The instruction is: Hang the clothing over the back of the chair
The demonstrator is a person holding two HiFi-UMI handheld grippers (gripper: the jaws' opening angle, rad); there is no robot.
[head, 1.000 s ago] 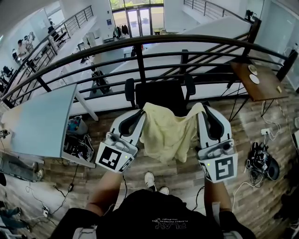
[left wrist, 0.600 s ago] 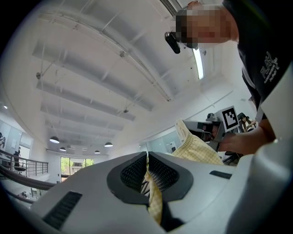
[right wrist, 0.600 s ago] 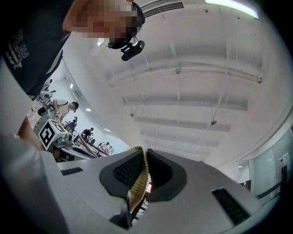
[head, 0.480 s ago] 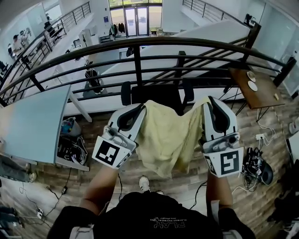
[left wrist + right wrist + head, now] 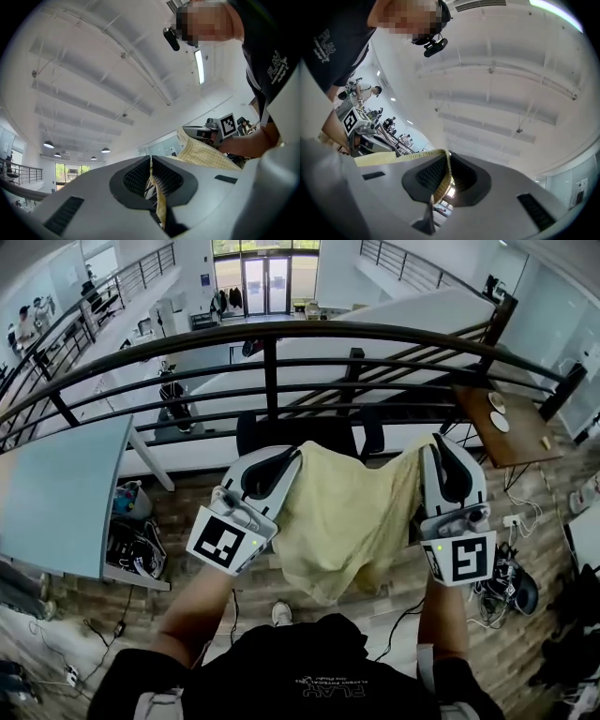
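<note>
The left gripper (image 5: 281, 463) and the right gripper (image 5: 434, 444) each clamp a top edge of the cloth (image 5: 342, 521) between nearly closed fingers. The cloth hangs spread between them, and the chair (image 5: 295, 432) is just beyond the fingertips.

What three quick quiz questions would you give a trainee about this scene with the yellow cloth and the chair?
1. True or false: the left gripper is empty.
2. What stands just beyond the chair? A) a dark railing B) a bookshelf C) a bed
3. Fill in: the yellow cloth hangs between the left gripper and the ____ gripper.

Key: 1 false, it is shut on the cloth. 2 A. 3 right; the right gripper pinches the other edge.
</note>
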